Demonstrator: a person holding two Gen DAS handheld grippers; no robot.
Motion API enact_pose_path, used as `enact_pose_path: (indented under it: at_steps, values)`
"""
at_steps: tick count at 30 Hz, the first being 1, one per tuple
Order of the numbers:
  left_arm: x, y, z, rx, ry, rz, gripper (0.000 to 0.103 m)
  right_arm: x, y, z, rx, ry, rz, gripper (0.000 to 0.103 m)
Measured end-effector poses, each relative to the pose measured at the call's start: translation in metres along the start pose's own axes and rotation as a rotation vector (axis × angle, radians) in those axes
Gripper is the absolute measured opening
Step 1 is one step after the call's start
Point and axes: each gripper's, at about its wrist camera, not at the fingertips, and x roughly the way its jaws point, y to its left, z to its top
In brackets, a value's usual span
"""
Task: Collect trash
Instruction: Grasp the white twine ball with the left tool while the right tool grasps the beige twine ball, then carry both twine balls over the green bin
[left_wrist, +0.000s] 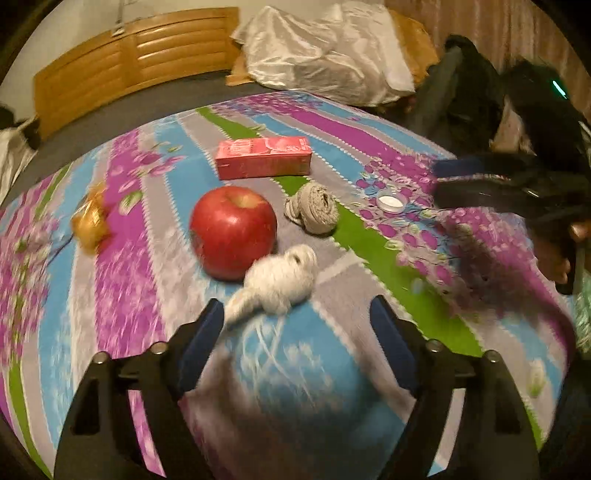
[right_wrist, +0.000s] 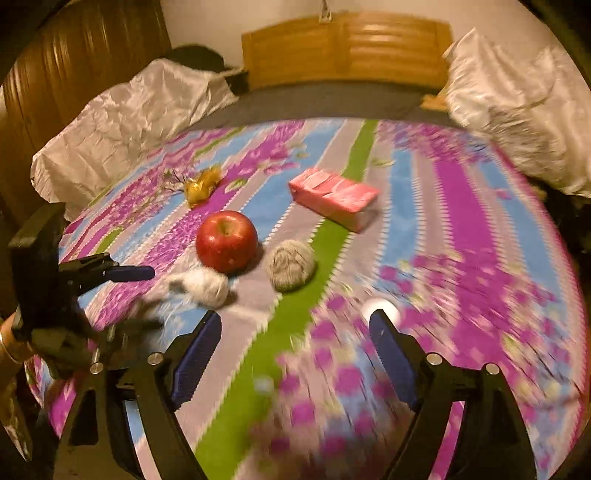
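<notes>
In the left wrist view, a crumpled gold wrapper (left_wrist: 89, 222) lies at the left middle of the frame on the floral striped bedspread (left_wrist: 388, 133). Right of it, at centre, sits a red apple (left_wrist: 233, 232), with a pink carton (left_wrist: 263, 157) lying flat above it. A white wad of crumpled tissue (left_wrist: 275, 286) touches the apple's lower right side, just ahead of the left tool (left_wrist: 297, 317), whose blue-padded jaws stand wide apart and released, nothing between them. A grey-beige wad (left_wrist: 313, 208) lies right of the apple, and a small white round lid (left_wrist: 392, 201) further right. At the right edge the right tool (left_wrist: 458, 181) reaches in; from this view I cannot tell its state

In the right wrist view, the left tool (right_wrist: 147, 299) enters from the left edge near the white wad (right_wrist: 207, 288). The wrapper (right_wrist: 201, 186) is at upper left, then apple (right_wrist: 226, 242), grey-beige wad (right_wrist: 290, 265) and carton (right_wrist: 334, 197). At lower centre the right tool (right_wrist: 295, 325) is spread wide and released, the blurred lid (right_wrist: 380, 308) touching its right finger's tip in the frame
</notes>
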Motion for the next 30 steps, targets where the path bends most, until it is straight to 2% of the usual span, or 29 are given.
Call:
enact_pose_path:
  at_steps: [4, 6, 7, 8, 9, 10, 12, 16, 20, 30]
  values:
    - [0.027, 0.004, 0.007, -0.011, 0.006, -0.026, 0.078, 0.060, 0.007, 0.022, -0.027, 0.052, -0.014, 0.083]
    - [0.037, 0.004, 0.009, -0.021, 0.024, -0.050, 0.078, 0.091, 0.008, 0.026, -0.020, 0.087, -0.032, 0.079]
    - [0.043, 0.003, 0.009, -0.026, 0.039, -0.056, 0.069, 0.101, 0.007, 0.026, -0.017, 0.105, -0.042, 0.064]
    - [0.047, 0.003, 0.008, -0.030, 0.049, -0.059, 0.060, 0.113, 0.003, 0.024, 0.003, 0.137, -0.047, 0.042]
    - [0.050, 0.004, 0.006, -0.043, 0.060, -0.047, 0.040, 0.115, 0.001, 0.021, 0.032, 0.125, -0.040, 0.042]
    - [0.050, 0.008, 0.005, -0.057, 0.062, -0.058, 0.040, 0.113, 0.001, 0.020, 0.041, 0.106, -0.036, 0.041]
    - [0.042, 0.009, 0.001, -0.074, 0.042, -0.075, 0.037, 0.102, 0.001, 0.014, 0.066, 0.075, -0.020, 0.040]
    - [0.010, 0.000, -0.012, -0.113, -0.013, -0.103, 0.037, 0.071, 0.003, -0.008, 0.096, 0.032, -0.010, 0.040]
    - [-0.028, -0.018, -0.026, -0.129, -0.056, -0.102, 0.037, 0.018, 0.013, -0.039, 0.105, -0.019, 0.003, 0.040]
    - [-0.084, -0.088, -0.068, -0.064, -0.029, -0.062, 0.037, -0.127, 0.040, -0.142, 0.192, -0.087, 0.039, 0.040]
